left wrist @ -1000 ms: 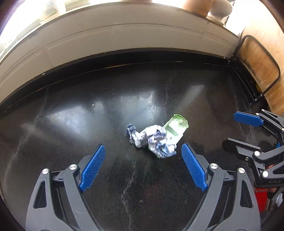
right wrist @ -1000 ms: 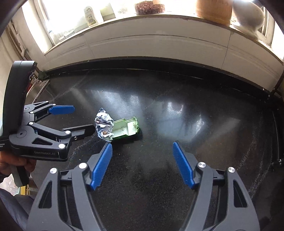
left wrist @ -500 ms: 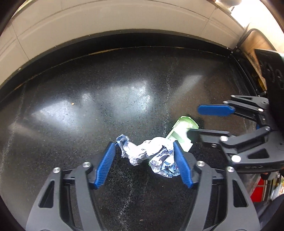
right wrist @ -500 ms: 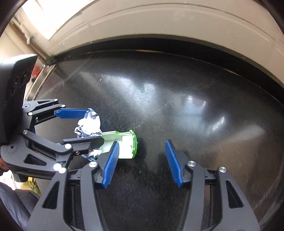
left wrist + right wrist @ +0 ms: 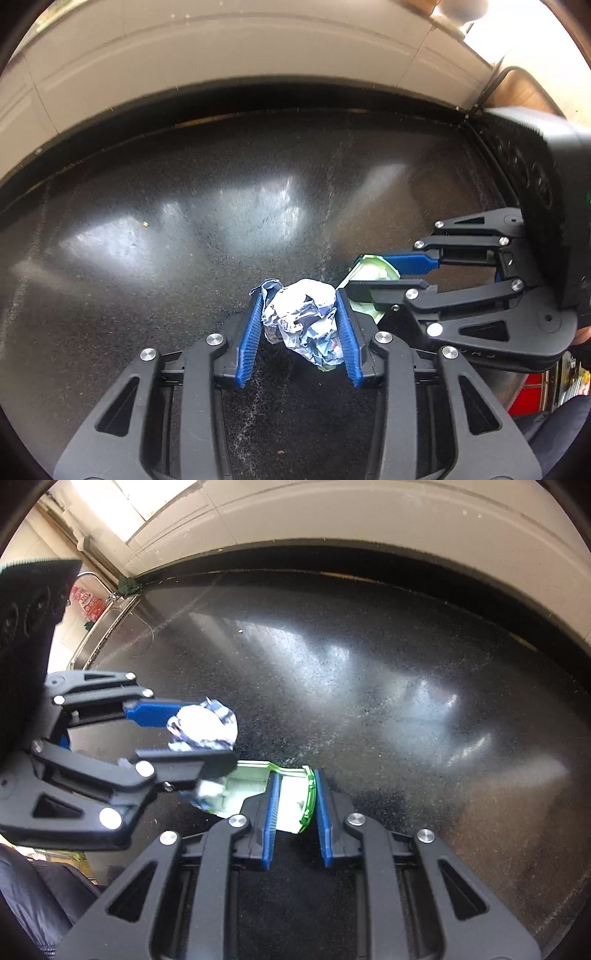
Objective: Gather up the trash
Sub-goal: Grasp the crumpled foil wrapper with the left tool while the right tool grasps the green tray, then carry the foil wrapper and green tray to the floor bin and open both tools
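The crumpled wrapper (image 5: 301, 321) sits on the dark countertop (image 5: 184, 221), just beside the green plastic tray (image 5: 291, 801), maybe touching it. Your left gripper (image 5: 299, 334) has just been closing & its blue pads now pinch the wrapper from both sides. Your right gripper (image 5: 295, 812) has just been closing too; its pads clamp the tray's end wall, one pad inside, one outside.

Risks, imo: the wrapper is springy foil/paper, so a pinch on loose folds could slip or tear when you lift. The tray is held by one thin wall only, so it may swing or twist out of the grip. The two pieces lie close together, w/ your grippers nearly crossing, so lifting one could drag or knock the other.

Containers: the tray looks empty apart from a scrap of wrapper overlapping its open side. No bin in view, so you can't tell yet where the trash goes.
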Demonstrator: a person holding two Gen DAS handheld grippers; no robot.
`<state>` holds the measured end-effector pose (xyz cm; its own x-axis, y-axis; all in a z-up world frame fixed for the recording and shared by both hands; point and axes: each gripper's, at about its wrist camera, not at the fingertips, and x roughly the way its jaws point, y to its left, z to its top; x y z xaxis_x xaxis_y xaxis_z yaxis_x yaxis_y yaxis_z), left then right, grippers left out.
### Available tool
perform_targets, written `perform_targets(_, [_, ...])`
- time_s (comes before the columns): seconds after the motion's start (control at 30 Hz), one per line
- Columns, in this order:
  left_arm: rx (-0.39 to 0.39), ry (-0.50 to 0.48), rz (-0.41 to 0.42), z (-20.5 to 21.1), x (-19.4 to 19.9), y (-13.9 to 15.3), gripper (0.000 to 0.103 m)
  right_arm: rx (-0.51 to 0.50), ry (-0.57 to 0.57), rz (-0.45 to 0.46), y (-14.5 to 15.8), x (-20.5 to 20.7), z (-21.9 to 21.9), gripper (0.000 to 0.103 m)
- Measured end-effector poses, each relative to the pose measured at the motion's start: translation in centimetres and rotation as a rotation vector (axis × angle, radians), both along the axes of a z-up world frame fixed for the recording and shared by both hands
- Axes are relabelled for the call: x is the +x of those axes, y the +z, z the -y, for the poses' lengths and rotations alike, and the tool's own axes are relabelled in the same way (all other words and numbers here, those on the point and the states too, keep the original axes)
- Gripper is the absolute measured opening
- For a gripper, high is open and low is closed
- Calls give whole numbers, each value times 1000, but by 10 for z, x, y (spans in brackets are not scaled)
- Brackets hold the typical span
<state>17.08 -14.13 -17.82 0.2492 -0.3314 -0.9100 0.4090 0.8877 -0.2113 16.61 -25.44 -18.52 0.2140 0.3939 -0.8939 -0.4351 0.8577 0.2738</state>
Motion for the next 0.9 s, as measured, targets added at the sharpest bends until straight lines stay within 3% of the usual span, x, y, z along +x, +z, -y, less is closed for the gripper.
perform_targets(0.43, [-6, 40, 132, -21, -45, 59, 38, -35, -16, 118, 48, -39, -3, 14])
perform_targets(0.9, [32, 88, 166, -59, -101, 70, 38, -62, -59, 169, 72, -84, -11, 14])
